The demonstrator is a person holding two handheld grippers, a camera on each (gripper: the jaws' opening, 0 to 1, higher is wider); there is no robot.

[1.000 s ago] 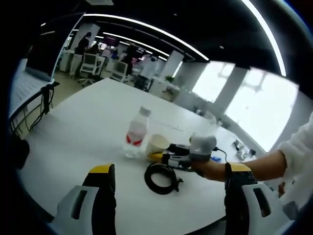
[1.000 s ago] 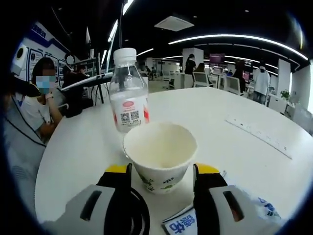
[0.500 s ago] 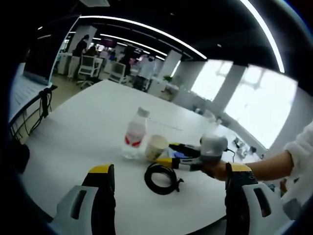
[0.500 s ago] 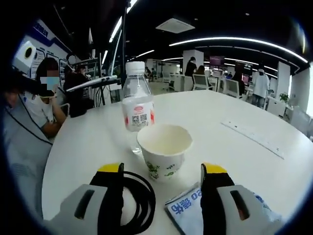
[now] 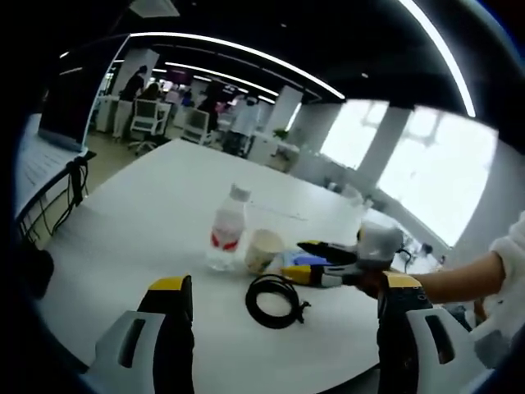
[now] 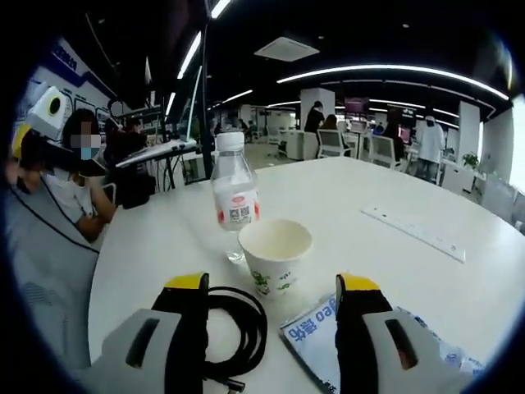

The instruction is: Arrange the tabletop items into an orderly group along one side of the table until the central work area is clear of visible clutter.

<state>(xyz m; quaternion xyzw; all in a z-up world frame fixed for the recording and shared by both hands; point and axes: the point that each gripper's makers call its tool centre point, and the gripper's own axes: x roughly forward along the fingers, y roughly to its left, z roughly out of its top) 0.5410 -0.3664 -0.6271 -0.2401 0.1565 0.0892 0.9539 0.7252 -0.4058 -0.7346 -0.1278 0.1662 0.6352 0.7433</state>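
Observation:
A clear water bottle [image 6: 234,197] with a red-and-white label stands upright on the white round table [image 6: 369,189]. A paper cup [image 6: 275,254] stands just in front of it, apart from my jaws. My right gripper [image 6: 273,283] is open a little short of the cup; a coiled black cable [image 6: 238,332] lies by its left jaw and a blue-and-white packet [image 6: 316,336] by its right jaw. In the left gripper view the bottle [image 5: 225,238], cup [image 5: 264,249], cable [image 5: 275,301] and right gripper [image 5: 295,258] sit mid-table. My left gripper [image 5: 285,283] is open and holds nothing.
A long white ruler [image 6: 414,232] lies on the table's far right. A seated person [image 6: 78,189] is beside the table's left edge. Office chairs and people [image 5: 156,107] stand beyond the far edge. A hand [image 5: 426,283] holds the right gripper.
My right gripper has drawn back from the cup, which now stands farther off, and its jaws are a little wider apart. The left gripper view has barely shifted.

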